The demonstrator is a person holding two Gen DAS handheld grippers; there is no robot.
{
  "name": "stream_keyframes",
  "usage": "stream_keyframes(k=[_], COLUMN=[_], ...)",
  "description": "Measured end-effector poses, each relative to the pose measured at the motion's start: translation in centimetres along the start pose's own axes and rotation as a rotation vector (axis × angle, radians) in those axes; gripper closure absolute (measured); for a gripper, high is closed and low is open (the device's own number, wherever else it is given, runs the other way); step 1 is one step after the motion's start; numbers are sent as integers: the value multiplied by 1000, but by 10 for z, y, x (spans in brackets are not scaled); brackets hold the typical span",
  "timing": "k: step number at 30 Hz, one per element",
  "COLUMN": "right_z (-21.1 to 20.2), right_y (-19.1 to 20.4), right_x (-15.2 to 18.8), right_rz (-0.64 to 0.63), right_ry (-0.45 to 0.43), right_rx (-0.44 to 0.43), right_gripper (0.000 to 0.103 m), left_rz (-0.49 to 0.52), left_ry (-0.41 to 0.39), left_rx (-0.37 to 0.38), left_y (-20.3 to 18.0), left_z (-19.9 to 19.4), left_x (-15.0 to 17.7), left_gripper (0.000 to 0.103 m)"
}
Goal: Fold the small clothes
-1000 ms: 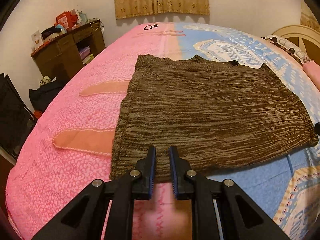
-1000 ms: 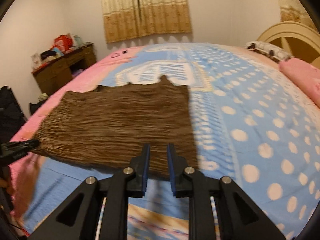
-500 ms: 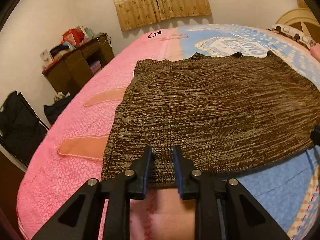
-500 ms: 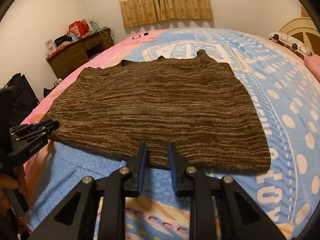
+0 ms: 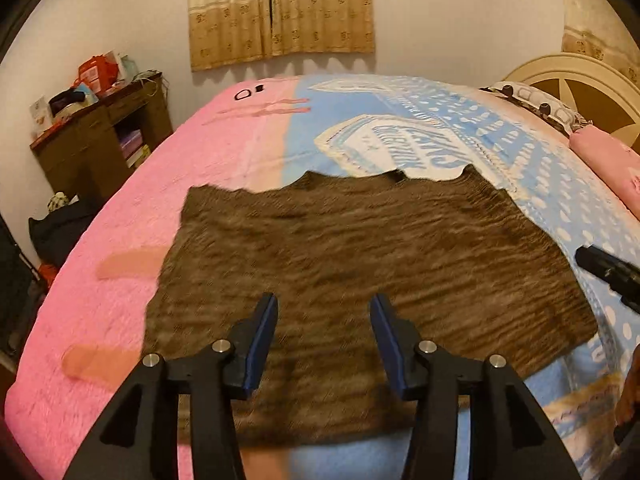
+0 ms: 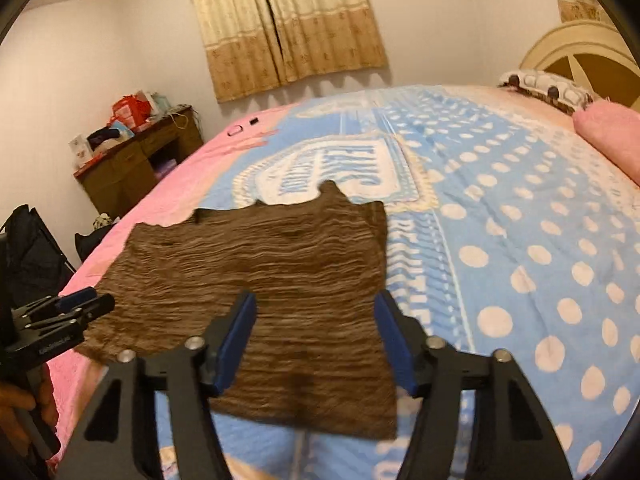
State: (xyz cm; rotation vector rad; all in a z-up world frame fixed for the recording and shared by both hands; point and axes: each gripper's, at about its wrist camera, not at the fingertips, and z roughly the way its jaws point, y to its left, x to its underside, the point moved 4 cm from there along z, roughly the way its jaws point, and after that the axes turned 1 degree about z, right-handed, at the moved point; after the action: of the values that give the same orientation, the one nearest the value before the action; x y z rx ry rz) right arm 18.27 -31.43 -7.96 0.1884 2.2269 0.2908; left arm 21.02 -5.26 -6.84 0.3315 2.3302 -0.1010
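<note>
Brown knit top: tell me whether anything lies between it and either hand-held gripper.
Nothing visible does. The brown knit top lies flat on the bedspread, bare of other things; the left hand-held gripper and right hand-held gripper, jaws opening, hang directly over its near edge.

A home bedroom: a wide bed [image 5: 248, 152] under a pink and blue spotted blanket fills the frame, with a cream headboard [image 5: 580, 80] and pink pillow [image 6: 612, 136] upper right, patterned curtains [image 5: 280, 8] at top centre, and a cluttered wooden dresser [image 5: 100, 140] at left.

Brown knit top [image 5: 360, 272] flat on bedspread [image 5: 200, 168]
</note>
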Motion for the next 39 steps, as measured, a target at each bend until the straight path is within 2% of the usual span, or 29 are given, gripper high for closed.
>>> stream_keyframes(k=[3,8,10,11,13,14,15,16,18,20,21,23,26,30,32,34,37,39], right_z=[16,51,60,75,93,95,94,94,95,96,96,94,92,76,68,63,62,65], right_y=[-8,-30,-33,-36,-38,-38,-35,-33,-31,-30,-31,-32,-30,-13,5,29,71,107], right_x=[-9,-33,-35,-34,-25,-22,-22,-21,-21,-22,-22,-22,-24,-39,-49,-59,-69,-73], right_rz=[16,156,171,189,209,201,176,159,119,98,100,137,181,216,199,177,122,63], right_ry=[16,55,63,90,143,135,118,127,147,166,169,177,193,170,166,168,175,174], right_rx=[10,-11,1,29,24,30,31,27,37,24,16,-29,-36,-75,-93,-117,-149,-164], right_gripper=[43,42,42,42,42,41,41,41,46,60,63,79,83,84,84,84,86,87], left_rz=[-37,-71,-85,-90,-105,-107,-104,-101,-92,-75,-70,-70,-74,-79,-58,-58,-85,-144], left_ry=[-1,6,29,51,92,89,51,55,61,62,64,65,66,76,101,92,51,16], left_rx=[26,28,36,43,50,52,56,56,50,41,39,42,49,83,111,126,126,128], left_y=[-6,-12,-16,-18,-20,-20,-20,-21,-24,-26,-28,-26,-24,-20,-17,-8,22,53], left_z=[12,37,56,65,81,86,84,84,84,83,83,83,83,83,76,63,36,21], left_x=[-17,-35,-31,-28,-15,-8,-6,-7,-8,-8,-8,-8,-8,-10,-12,-15,-16,-11], left_gripper=[53,53,53,53,53,51,49,48,45,44,43,42,41,41,41,41,41,41])
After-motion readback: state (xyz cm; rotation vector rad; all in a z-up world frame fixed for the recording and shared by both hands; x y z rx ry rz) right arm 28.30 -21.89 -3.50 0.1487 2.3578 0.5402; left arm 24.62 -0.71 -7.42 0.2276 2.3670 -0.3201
